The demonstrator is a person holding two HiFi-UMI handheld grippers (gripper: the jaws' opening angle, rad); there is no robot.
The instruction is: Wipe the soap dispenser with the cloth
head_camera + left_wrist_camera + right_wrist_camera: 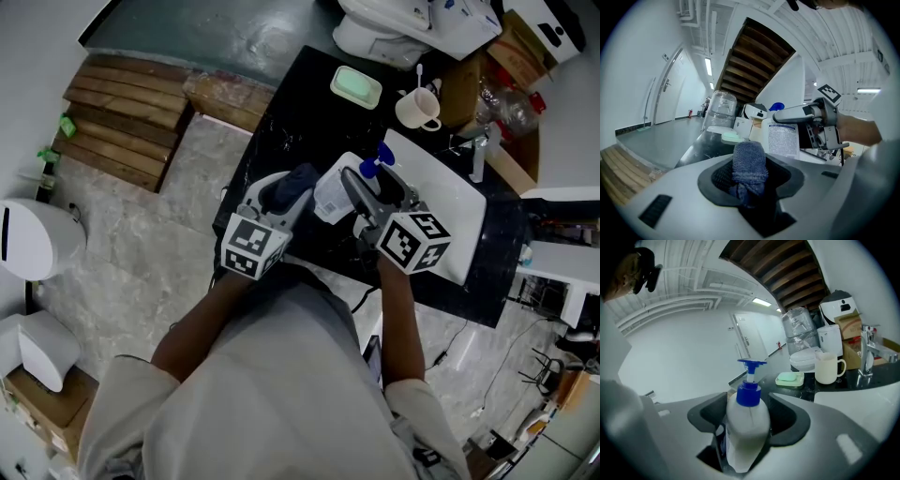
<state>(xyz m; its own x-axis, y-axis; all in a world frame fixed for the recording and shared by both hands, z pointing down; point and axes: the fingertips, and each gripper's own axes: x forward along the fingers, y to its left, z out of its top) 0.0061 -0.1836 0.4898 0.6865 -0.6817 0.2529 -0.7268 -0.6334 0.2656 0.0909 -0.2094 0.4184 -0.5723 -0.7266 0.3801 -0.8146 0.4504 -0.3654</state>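
While the soap dispenser sits in the middle of the head view, raised near the front edge of the dark table and just left of the white sink, the right tool has its jaws spread wide and pressed on either side of the white body, blue pump up. The left tool is closed on a bunched blue cloth, which stands out beyond its jaws. In the left gripper view that wad sits low and centre, with the bottle's label just behind and to the right of it. This looks like the approach to a wipe, or its very start: the cloth is close to the labelled side, but I cannot tell whether it touches. The next move probably calls for pressing the cloth onto the side and dragging it along, while the right tool holds firm so the bottle does not twist. In the head view both tools cover the meeting point. The bottle's base is hidden between the right jaws, and the label print is too small to read.
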